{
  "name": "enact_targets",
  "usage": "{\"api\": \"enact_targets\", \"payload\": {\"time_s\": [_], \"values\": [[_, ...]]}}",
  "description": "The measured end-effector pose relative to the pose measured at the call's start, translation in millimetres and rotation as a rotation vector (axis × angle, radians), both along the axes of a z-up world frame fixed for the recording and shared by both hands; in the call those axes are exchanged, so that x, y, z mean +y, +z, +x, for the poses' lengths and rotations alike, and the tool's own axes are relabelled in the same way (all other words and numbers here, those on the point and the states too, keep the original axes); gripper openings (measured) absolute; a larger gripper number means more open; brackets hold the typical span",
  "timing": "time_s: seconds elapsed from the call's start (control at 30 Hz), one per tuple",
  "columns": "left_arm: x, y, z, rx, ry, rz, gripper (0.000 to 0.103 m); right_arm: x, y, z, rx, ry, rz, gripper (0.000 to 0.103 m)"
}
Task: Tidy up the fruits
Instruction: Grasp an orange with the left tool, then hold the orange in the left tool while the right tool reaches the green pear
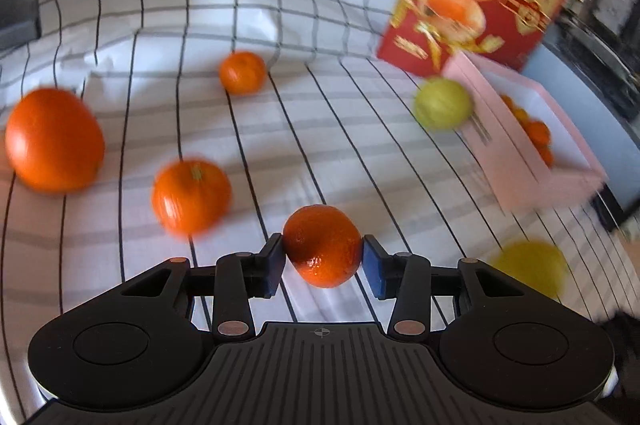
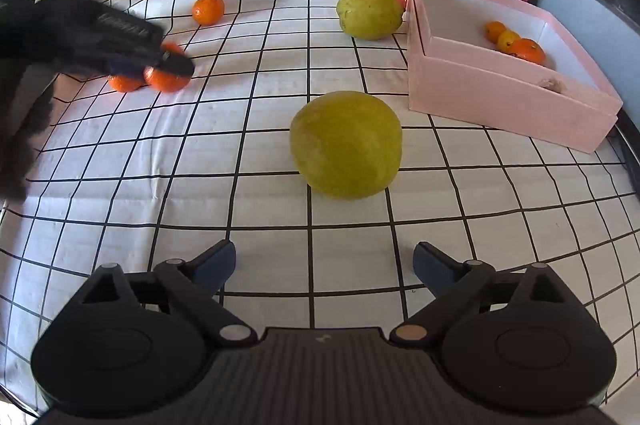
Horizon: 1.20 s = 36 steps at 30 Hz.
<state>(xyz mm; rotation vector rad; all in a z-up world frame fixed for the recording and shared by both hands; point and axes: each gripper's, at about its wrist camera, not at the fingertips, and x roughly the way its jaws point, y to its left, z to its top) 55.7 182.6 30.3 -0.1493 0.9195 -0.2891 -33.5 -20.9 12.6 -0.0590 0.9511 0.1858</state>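
Pink box is holding three mandarins so far; left gripper is clamping a fourth mandarin, right gripper is gaping empty before a green fruit; several fruits are waiting on the desk.

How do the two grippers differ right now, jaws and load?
The left gripper has its jaws closed on a small orange mandarin, pads pressing both sides; the right gripper has its jaws spread wide with nothing between them. The left looks over scattered orange fruit; the right faces a yellow-green fruit lying ahead on the checked cloth, untouched. Both angle down at the cloth and have blue pads.
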Motion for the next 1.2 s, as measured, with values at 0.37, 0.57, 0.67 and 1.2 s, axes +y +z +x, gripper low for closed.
{"api": "enact_targets", "payload": {"time_s": [0.37,0.57,0.67,1.2], "values": [[-38,6,-67,0.034,-0.020,0.114,0.046,-30,18,11,-0.059,0.128,-0.025,0.095],[-40,7,-71,0.035,0.004,0.136,0.046,-32,25,35,-0.118,0.168,-0.007,0.095],[-41,7,-67,0.039,0.022,0.125,0.046,-18,23,48,-0.125,0.197,-0.004,0.095],[-72,9,-53,0.021,-0.041,0.136,0.045,-63,39,35,-0.217,0.139,0.004,0.091]]}}
